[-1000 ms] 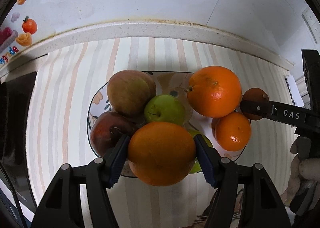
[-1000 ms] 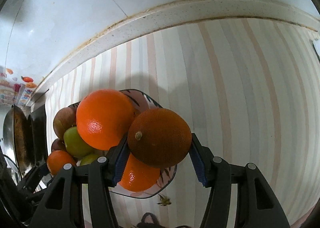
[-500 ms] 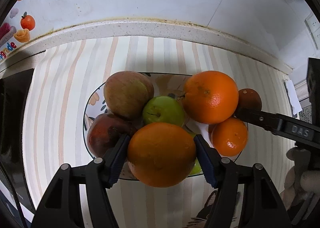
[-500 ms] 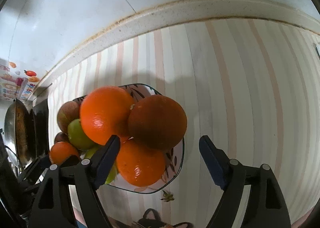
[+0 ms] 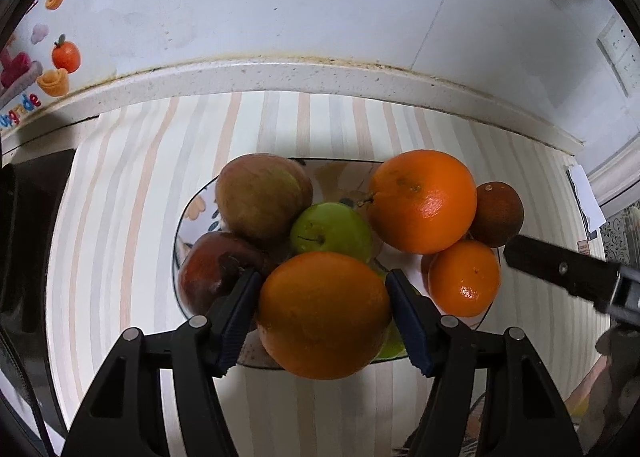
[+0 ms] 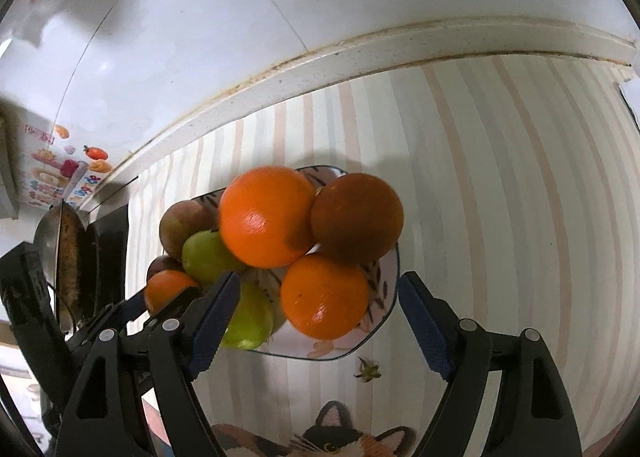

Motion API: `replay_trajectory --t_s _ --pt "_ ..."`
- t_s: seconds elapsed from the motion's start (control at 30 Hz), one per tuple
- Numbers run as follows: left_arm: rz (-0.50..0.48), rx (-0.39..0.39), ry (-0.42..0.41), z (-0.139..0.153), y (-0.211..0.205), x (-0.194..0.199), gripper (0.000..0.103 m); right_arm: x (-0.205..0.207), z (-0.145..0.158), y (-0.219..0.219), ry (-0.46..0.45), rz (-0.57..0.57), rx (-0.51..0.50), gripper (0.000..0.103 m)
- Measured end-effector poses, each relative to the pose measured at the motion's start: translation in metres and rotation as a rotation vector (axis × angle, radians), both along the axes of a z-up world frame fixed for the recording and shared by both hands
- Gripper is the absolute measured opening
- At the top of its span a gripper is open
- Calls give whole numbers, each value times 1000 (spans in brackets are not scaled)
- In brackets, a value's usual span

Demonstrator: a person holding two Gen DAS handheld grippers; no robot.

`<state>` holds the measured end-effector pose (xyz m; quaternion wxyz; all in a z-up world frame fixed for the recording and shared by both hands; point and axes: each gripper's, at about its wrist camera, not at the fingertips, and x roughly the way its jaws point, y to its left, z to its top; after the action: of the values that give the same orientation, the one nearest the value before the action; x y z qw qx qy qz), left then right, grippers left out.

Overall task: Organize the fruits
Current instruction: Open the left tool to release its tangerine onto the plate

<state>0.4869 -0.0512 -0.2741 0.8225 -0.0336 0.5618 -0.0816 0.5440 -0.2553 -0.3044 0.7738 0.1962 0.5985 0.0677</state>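
Clamping a large orange, the left gripper holds it low over the crowded patterned plate, probably to place it. The right gripper stands apart, empty, beside the dark orange resting on the plate's edge.

Glossy oranges, glazed plate, striped cloth

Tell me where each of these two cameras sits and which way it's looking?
Left wrist: on the left claw, looking steeply down at the plate; its fingers clamp an orange.
Right wrist: on the right claw, looking down at the plate's right side, fingers apart, holding nothing.
Shared: same plate, dark brown orange, and each shows the other claw.
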Motion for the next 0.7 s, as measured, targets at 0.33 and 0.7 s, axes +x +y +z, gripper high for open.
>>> replay_trajectory --t_s 0.33,0.7 --pt "-37 -27 21 -5 -6 5 62 -2 3 2 -7 -2 -15 84" --pt "34 -75 87 1 9 12 65 -2 10 -5 -19 -34 -4 84"
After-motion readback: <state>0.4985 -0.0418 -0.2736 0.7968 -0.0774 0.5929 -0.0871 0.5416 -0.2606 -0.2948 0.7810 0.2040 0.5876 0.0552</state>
